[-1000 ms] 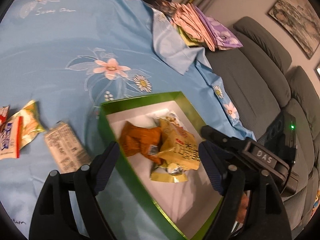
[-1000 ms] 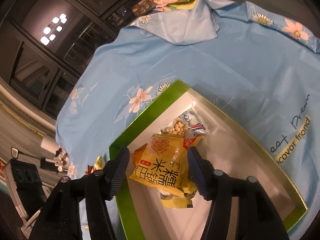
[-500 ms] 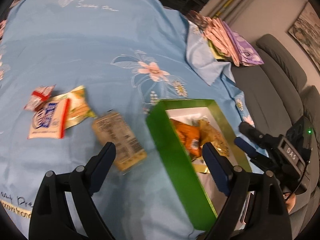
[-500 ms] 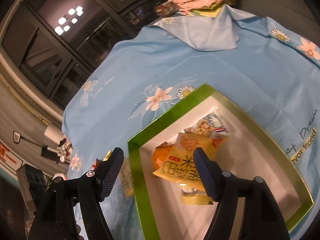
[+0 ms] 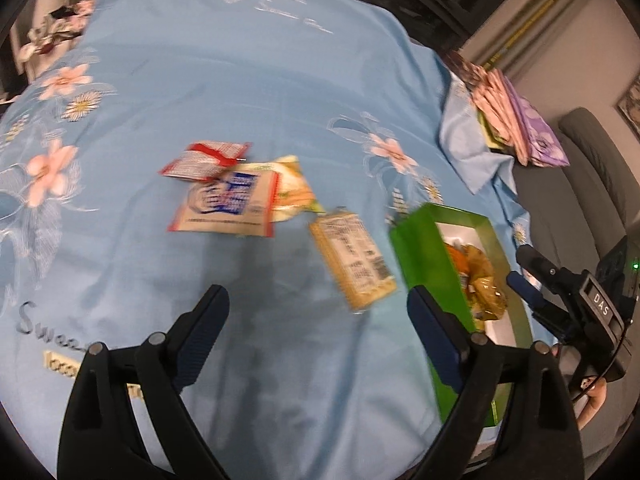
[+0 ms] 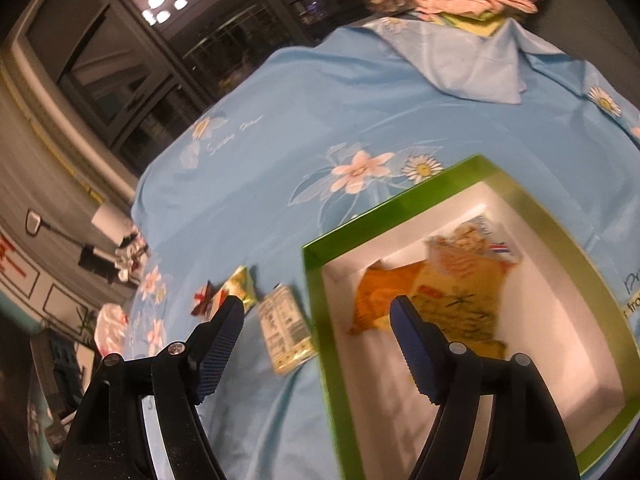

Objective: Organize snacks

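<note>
Left hand-held gripper (image 5: 316,312): angled down over the blue floral cloth (image 5: 248,80) on the counter, both fingers in view at the near edge of the left wrist view. Jaws wide and opening, nothing btw them, only bare cloth under the gap. Right finger tip overlaps the near-left wall of the green box (image 5: 420,248) in this view; contact can't be told.

Right hand-held gripper (image 6: 316,320): also tilted down, straddling the left wall of the green box in its own view, left finger over cloth, right finger over the box interior. Jaws moderately wide and opening, empty. It also shows in the left wrist view at far right, w/ part of a person's hand (image 5: 596,396) on its body.

Snacks outside box, on cloth, left of box:
- tan packet w/ printed label (image 5: 352,260), just beside the box's left wall, lying flat, not touching either gripper.
- white packet w/ blue print (image 5: 228,204), further left, overlapping a yellow-green packet (image 5: 296,192).
- red-and-white packet (image 5: 204,160), at the far-left end of the cluster, partly under the white one.

Snacks inside box (white interior): orange packet (image 6: 376,300), yellow packet w/ print (image 6: 460,308) partly on top of it, a clear-ish packet w/ pale pieces (image 6: 472,236) at the far side. Details blurred.

Far right of the cloth: stack of folded pink and purple fabric (image 5: 516,120), well apart from the snacks. Grey sofa (image 5: 580,200) beyond.
</note>
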Action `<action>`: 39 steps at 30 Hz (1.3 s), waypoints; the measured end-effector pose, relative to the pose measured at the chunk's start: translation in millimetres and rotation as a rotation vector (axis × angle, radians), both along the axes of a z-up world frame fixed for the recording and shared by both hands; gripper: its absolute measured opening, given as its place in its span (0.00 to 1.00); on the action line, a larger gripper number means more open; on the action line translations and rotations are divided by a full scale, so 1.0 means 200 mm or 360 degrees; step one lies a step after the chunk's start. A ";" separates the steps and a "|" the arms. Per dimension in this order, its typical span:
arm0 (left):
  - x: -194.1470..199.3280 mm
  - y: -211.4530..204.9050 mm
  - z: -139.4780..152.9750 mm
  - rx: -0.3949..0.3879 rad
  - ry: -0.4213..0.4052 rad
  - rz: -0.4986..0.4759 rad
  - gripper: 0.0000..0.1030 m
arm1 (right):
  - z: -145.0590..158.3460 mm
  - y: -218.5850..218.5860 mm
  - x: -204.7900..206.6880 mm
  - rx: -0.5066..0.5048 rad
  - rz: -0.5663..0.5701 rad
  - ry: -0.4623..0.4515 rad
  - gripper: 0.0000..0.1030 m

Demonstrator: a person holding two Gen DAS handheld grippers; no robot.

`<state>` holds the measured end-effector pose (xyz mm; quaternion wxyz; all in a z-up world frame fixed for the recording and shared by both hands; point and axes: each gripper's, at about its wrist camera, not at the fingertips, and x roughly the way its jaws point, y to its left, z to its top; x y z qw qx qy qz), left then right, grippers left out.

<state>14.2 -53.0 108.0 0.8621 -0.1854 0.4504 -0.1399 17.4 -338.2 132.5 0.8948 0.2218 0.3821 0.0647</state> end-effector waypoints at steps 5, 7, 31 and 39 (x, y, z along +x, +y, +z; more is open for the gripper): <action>-0.05 0.14 -0.02 -0.0023 0.0010 0.0097 0.97 | -0.01 0.12 0.04 -0.0057 0.0074 0.0053 0.78; -0.06 0.19 -0.04 -0.0017 0.0030 0.0137 0.97 | -0.02 0.17 0.05 -0.0080 0.0101 0.0070 0.80; -0.11 0.51 -0.15 0.0071 0.0118 0.0414 0.99 | -0.27 0.69 0.39 -0.0643 0.0097 0.0423 0.81; -0.09 0.53 -0.20 0.0077 0.0146 0.0413 0.99 | -0.36 0.77 0.49 -0.0951 0.0085 0.0455 0.81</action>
